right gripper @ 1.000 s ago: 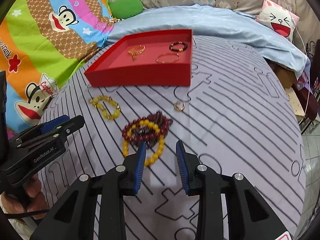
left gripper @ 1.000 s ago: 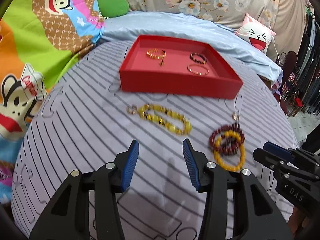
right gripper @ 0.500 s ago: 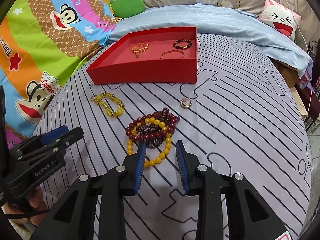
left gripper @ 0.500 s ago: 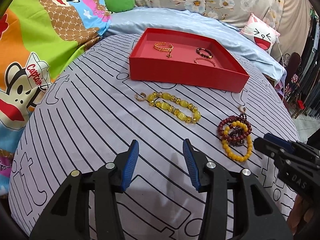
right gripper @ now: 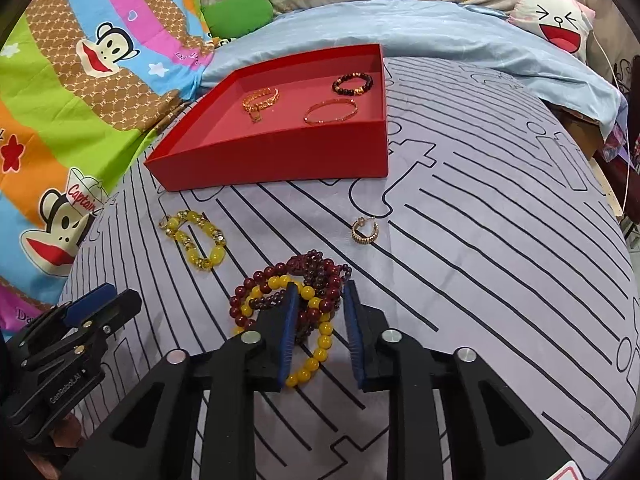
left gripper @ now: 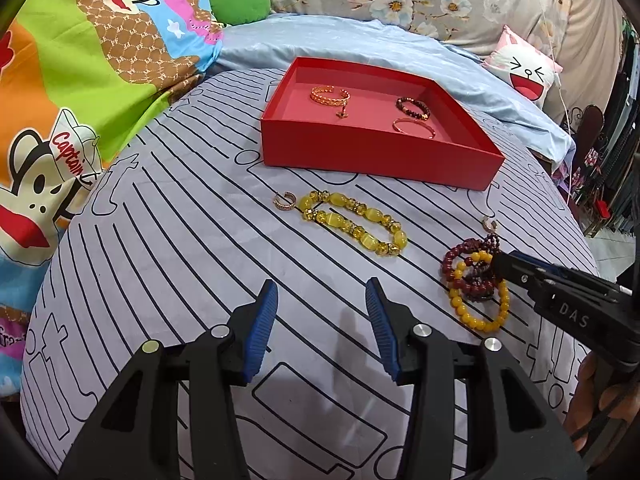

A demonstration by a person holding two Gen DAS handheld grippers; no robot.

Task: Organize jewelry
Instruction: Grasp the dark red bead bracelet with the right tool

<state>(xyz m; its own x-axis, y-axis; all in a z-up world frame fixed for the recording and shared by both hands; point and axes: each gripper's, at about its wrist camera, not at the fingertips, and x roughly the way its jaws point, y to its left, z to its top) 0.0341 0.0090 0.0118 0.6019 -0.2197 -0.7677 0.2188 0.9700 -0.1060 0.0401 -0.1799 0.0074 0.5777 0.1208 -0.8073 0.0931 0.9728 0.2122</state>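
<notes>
A red tray (left gripper: 372, 156) (right gripper: 276, 160) on the striped bedsheet holds a gold chain bracelet (left gripper: 330, 95), a dark bead bracelet (left gripper: 413, 107) and a thin gold bangle (left gripper: 413, 127). A yellow bead bracelet (left gripper: 354, 222) (right gripper: 196, 238) lies before it with a gold ear cuff (left gripper: 285, 201) at its end. A second ear cuff (right gripper: 365, 231) lies to the right. My right gripper (right gripper: 318, 300) is open, its fingers straddling a pile of dark red and yellow bead bracelets (right gripper: 280, 288) (left gripper: 474, 280). My left gripper (left gripper: 320, 304) is open and empty, short of the yellow bracelet.
A cartoon-monkey blanket (left gripper: 72, 92) lies left, a light blue quilt (left gripper: 360, 40) behind the tray, a white face pillow (left gripper: 524, 68) at the back right. The bed's edge drops off at the right.
My right gripper has moved forward and down onto the bead pile, so its fingers now straddle it. My left gripper has drawn nearer to the yellow bracelet and tray.
</notes>
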